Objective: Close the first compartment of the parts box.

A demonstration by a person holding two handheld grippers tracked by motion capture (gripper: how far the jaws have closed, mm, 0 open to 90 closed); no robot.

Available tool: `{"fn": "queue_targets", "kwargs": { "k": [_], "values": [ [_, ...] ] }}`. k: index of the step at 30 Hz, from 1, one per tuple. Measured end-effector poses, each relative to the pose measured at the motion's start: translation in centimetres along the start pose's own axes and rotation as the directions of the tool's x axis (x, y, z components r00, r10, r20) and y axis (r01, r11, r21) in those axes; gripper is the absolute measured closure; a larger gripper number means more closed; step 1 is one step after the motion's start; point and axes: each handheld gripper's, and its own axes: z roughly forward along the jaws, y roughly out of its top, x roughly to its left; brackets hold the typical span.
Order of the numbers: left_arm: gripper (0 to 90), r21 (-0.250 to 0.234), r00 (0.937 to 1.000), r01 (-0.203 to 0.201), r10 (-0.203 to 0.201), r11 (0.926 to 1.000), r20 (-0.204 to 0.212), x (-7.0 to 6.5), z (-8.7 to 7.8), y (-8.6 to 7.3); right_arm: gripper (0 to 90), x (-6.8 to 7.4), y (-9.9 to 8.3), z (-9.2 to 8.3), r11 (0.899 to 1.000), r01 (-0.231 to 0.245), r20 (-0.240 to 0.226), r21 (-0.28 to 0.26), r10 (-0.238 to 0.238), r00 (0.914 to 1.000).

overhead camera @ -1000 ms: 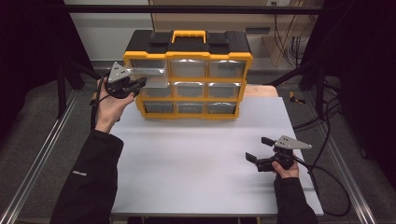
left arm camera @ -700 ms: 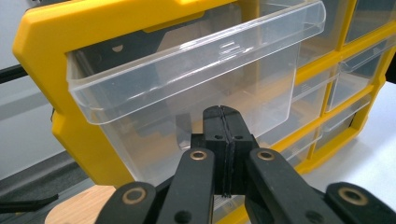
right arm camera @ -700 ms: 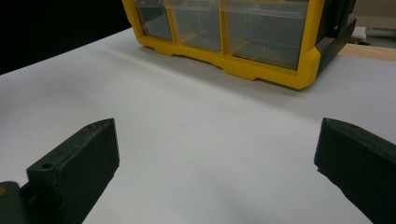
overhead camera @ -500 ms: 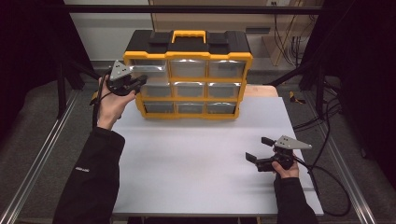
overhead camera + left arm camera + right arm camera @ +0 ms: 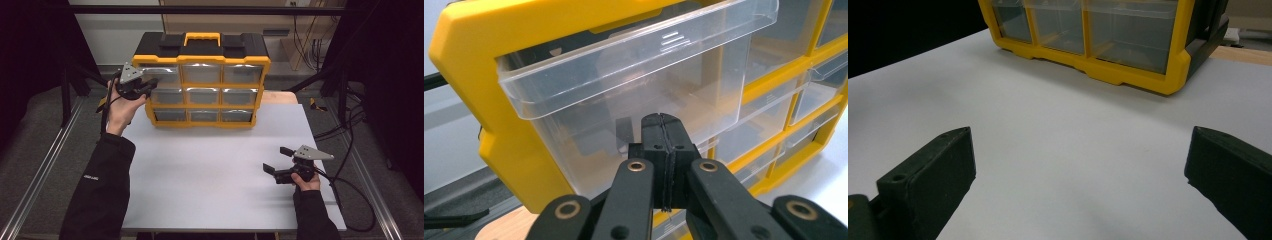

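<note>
We see a yellow-framed organizer point(image 5: 202, 82) with a black top, a yellow handle and three rows of clear drawers, standing at the far middle of the white tabletop point(image 5: 210, 175). Our left gripper point(image 5: 664, 150) has its fingers clenched together, empty, right at the top-left drawer point(image 5: 624, 75). Our right gripper point(image 5: 276, 161) rests near the tabletop's front right with its fingers spread wide.

Organizer: my yellow-and-black drawer organizer point(image 5: 202, 80) stands upright at the far end of the table point(image 5: 210, 175), handle on top, clear drawers facing me.
Top-left drawer: this clear drawer point(image 5: 634, 90) of the organizer is pulled partly out of the yellow frame.
Other drawers: pushed in.
</note>
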Motion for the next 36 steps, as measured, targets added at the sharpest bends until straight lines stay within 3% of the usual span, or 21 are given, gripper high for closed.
{"fn": "queue_targets", "kwargs": {
  "k": [24, 30, 36],
  "values": [
    [89.9, -0.002, 0.9994, -0.003, 0.003, 1.0000, -0.034, 0.6, 1.2, -0.1, 0.6, 0.0, 0.0, 0.0, 1.000, 0.000, -0.002, -0.005, 0.000, 1.0000],
    [89.4, -0.003, 0.9995, 0.033, -0.033, 0.9995, -0.003, 0.3, 0.3, -0.6, 0.6, 0.0, 0.0, 0.1, 1.000, 0.001, -0.004, 0.002, -0.001, 1.0000],
    [80.1, -0.002, 0.9961, 0.075, -0.075, 0.9972, 0.047, 0.0, -1.1, -1.6, 0.6, 0.1, 0.0, 0.1, 1.000, -0.002, -0.005, 0.000, 0.002, 1.0000]
  ]
}}
